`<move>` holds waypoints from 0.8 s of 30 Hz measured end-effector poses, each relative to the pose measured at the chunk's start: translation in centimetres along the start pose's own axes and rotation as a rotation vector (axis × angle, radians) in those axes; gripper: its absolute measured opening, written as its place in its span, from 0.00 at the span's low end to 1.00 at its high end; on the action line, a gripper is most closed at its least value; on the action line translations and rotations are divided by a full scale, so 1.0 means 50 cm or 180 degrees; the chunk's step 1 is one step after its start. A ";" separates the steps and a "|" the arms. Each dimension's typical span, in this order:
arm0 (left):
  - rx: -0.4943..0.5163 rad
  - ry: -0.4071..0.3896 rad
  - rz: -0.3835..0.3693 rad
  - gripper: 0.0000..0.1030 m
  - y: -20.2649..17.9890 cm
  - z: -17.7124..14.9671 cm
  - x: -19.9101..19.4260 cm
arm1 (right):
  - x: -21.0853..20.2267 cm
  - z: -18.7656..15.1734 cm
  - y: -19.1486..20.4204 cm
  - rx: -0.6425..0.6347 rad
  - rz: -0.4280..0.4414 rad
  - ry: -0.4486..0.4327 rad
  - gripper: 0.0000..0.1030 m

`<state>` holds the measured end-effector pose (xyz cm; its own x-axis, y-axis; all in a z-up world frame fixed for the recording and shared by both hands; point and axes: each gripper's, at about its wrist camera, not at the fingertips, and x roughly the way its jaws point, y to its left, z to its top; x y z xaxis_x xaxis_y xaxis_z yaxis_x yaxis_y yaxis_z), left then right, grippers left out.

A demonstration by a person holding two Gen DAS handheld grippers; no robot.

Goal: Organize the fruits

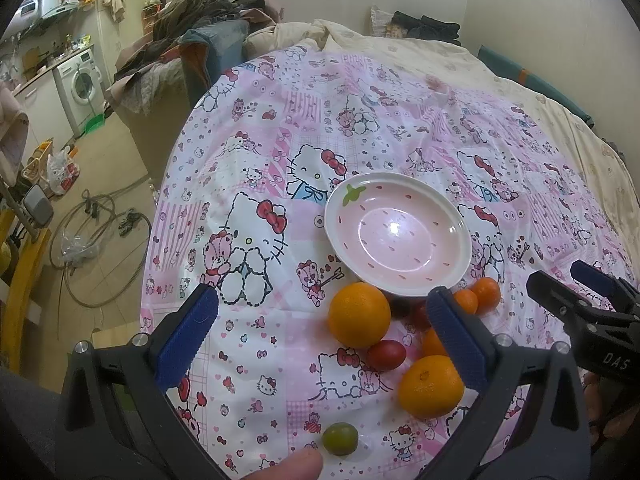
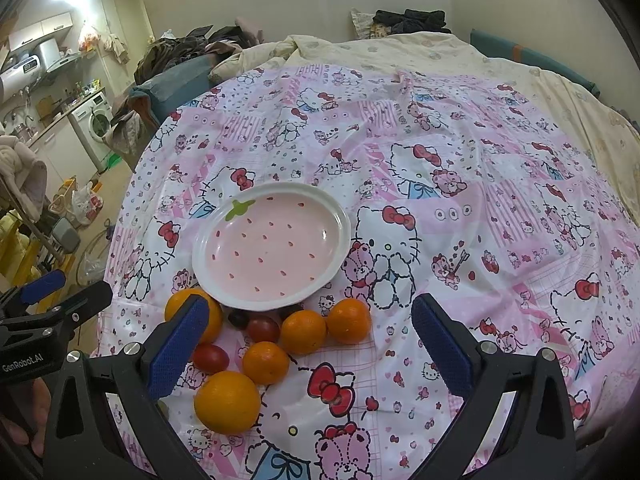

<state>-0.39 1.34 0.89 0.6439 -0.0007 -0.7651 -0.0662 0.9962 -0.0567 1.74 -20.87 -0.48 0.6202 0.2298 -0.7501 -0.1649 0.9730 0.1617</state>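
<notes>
A pink strawberry-pattern plate (image 1: 396,236) (image 2: 272,246) lies empty on the Hello Kitty cloth. Just in front of it lie several oranges (image 1: 359,315) (image 2: 227,402), small tangerines (image 2: 303,331), red cherry tomatoes (image 1: 386,355) (image 2: 210,358), a dark fruit (image 2: 237,318) and one green fruit (image 1: 340,438). My left gripper (image 1: 322,312) is open and empty, hovering above the fruit pile. My right gripper (image 2: 310,324) is open and empty, hovering over the same pile. Each gripper shows at the edge of the other's view, the right one (image 1: 576,284) and the left one (image 2: 64,284).
The cloth (image 1: 400,140) covers a bed with a cream quilt (image 2: 460,56) behind. Clothes are piled at the back left (image 1: 200,20). The floor at left holds hoses, bags and a washing machine (image 1: 80,84). A fingertip (image 1: 288,466) shows at the bottom edge.
</notes>
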 end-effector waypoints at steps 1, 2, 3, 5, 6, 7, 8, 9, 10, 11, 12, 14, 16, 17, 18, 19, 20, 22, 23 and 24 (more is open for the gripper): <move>0.0002 -0.0002 0.0002 1.00 0.000 0.000 0.000 | 0.000 -0.001 0.000 -0.0001 -0.0001 -0.0010 1.00; 0.0003 -0.0002 0.0001 1.00 0.000 0.000 0.000 | 0.000 -0.001 0.002 -0.0004 -0.0005 -0.0011 1.00; 0.0000 -0.0002 0.0002 1.00 0.000 0.000 0.000 | 0.000 0.000 0.002 -0.0006 -0.0011 -0.0012 1.00; -0.0002 -0.0001 0.0001 1.00 0.001 0.000 0.000 | -0.002 0.000 0.002 0.0004 -0.0016 -0.0020 1.00; -0.0002 0.0001 0.0000 1.00 -0.002 -0.001 0.002 | -0.002 0.000 0.002 0.0009 -0.0013 -0.0018 1.00; -0.0005 0.0001 0.0000 1.00 -0.002 -0.001 0.002 | -0.001 0.000 0.001 0.0016 -0.0012 -0.0014 1.00; -0.0006 0.0001 -0.0003 1.00 0.001 0.000 -0.001 | -0.002 0.000 0.001 0.0016 -0.0013 -0.0012 1.00; -0.0006 -0.0001 -0.0002 1.00 -0.002 -0.001 0.002 | -0.001 0.001 0.001 0.0020 -0.0008 -0.0005 1.00; -0.0003 -0.0001 0.0002 1.00 -0.002 -0.001 0.002 | -0.002 0.002 0.001 0.0019 -0.0004 -0.0002 1.00; 0.0000 -0.0002 0.0005 1.00 0.000 0.000 0.000 | -0.002 0.002 0.001 0.0021 -0.0007 -0.0006 1.00; -0.0005 -0.0001 0.0000 1.00 -0.002 -0.001 0.002 | -0.003 0.002 0.000 0.0026 -0.0009 -0.0011 1.00; -0.0005 -0.0001 0.0006 1.00 0.000 0.000 0.000 | -0.001 0.002 -0.001 0.0031 -0.0004 -0.0005 1.00; -0.0011 0.0003 0.0004 1.00 0.001 0.000 0.000 | -0.002 0.001 -0.001 0.0023 -0.0012 -0.0005 1.00; -0.0018 0.0001 0.0003 1.00 0.002 0.000 -0.001 | 0.000 0.001 -0.003 0.0022 -0.0014 -0.0001 1.00; -0.0019 0.0000 0.0005 1.00 -0.003 -0.001 0.000 | 0.000 0.001 -0.003 0.0027 -0.0011 0.0003 1.00; -0.0021 0.0003 0.0007 1.00 -0.002 0.000 0.000 | 0.000 0.000 -0.005 0.0034 -0.0006 0.0005 1.00; -0.0027 0.0005 0.0014 1.00 -0.003 -0.001 0.001 | 0.000 0.000 -0.005 0.0038 -0.0005 0.0004 1.00; -0.0026 0.0002 0.0018 1.00 -0.003 -0.002 0.003 | 0.002 -0.001 -0.004 0.0032 -0.0008 -0.0001 1.00; -0.0024 0.0001 0.0019 1.00 -0.003 -0.002 0.003 | 0.002 -0.001 -0.004 0.0033 -0.0006 0.0000 1.00; -0.0025 0.0004 0.0013 1.00 -0.002 -0.002 0.003 | 0.002 -0.001 -0.006 0.0046 0.0007 0.0010 1.00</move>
<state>-0.34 1.21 0.72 0.6427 0.0034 -0.7661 -0.0748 0.9955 -0.0584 1.82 -21.12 -0.65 0.6173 0.2318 -0.7518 -0.1550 0.9727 0.1726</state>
